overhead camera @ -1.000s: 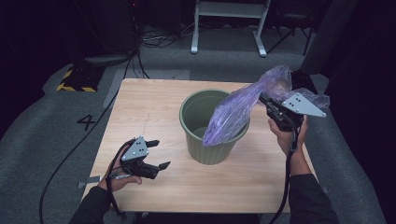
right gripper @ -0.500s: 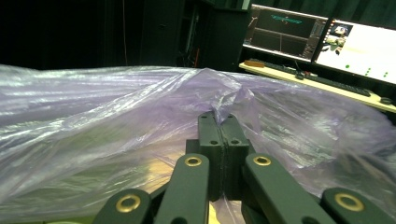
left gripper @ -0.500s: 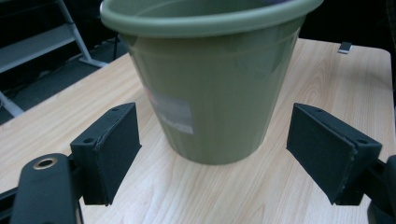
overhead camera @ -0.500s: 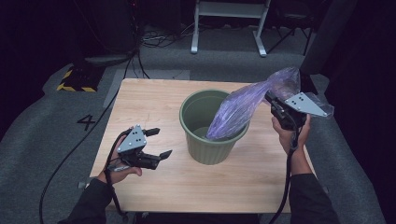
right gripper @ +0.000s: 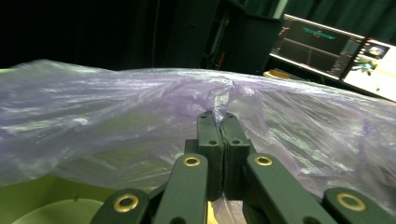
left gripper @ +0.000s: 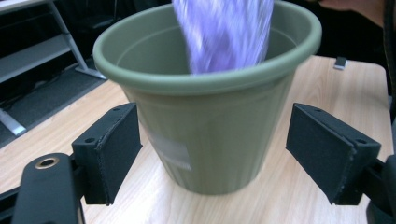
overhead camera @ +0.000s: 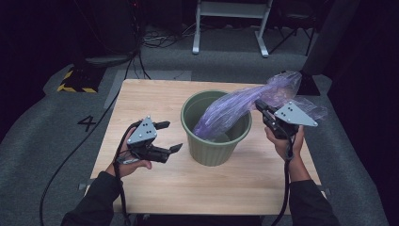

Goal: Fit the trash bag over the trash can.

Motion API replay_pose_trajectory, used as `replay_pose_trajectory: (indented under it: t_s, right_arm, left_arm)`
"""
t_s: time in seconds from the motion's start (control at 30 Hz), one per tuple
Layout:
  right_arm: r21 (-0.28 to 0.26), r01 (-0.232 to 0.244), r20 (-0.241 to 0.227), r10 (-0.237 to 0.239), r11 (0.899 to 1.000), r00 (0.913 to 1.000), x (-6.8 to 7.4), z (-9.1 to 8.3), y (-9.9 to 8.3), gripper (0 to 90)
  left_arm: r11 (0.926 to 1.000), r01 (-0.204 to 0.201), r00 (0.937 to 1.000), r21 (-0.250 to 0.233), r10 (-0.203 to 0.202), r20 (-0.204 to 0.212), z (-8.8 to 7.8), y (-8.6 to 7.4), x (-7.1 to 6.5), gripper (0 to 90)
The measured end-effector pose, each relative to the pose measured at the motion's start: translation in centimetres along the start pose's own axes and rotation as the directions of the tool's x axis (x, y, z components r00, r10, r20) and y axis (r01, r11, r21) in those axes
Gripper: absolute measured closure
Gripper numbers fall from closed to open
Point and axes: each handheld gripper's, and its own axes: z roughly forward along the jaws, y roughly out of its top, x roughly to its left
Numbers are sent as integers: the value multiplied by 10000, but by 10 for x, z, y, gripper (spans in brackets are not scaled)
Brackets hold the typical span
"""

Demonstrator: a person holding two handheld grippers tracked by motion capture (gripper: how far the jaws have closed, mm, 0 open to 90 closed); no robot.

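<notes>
Left tongs stood released, jaws wide, level with the one green bucket but apart from it. Right tongs were clenched on the one purple plastic bag, thin and crinkled, its lower end hanging inside the bucket, its upper end bunched past the rim. Pale wood worktop; grey carpet and dark room beyond.

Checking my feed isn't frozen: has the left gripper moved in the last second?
Yes. In the high view the left gripper has shifted up the picture and closer to the green bin, jaws open, facing the bin's side.
</notes>
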Motion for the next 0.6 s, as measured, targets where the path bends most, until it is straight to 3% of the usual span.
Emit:
replay_pose_trajectory:
  t_s: [0.27, 0.53, 0.6]
  right_arm:
    - [-102, 677, -976, -684, 9977, 9929, 20, 0, 1, 878]
    - [-217, 1779, -1516, -1791, 9838, 9721, 39, -4, 10, 872]
    - [-222, 1923, -1613, -1933, 9811, 9678, 44, -4, 11, 871]
  left_arm:
    - [9999, -116, 9999, 27, 115, 116, 21, 21, -1, 179]
    - [9968, -767, 9961, 201, 757, 460, 41, 43, -14, 180]
    - [9969, -748, 9958, 226, 735, 555, 47, 48, -16, 181]
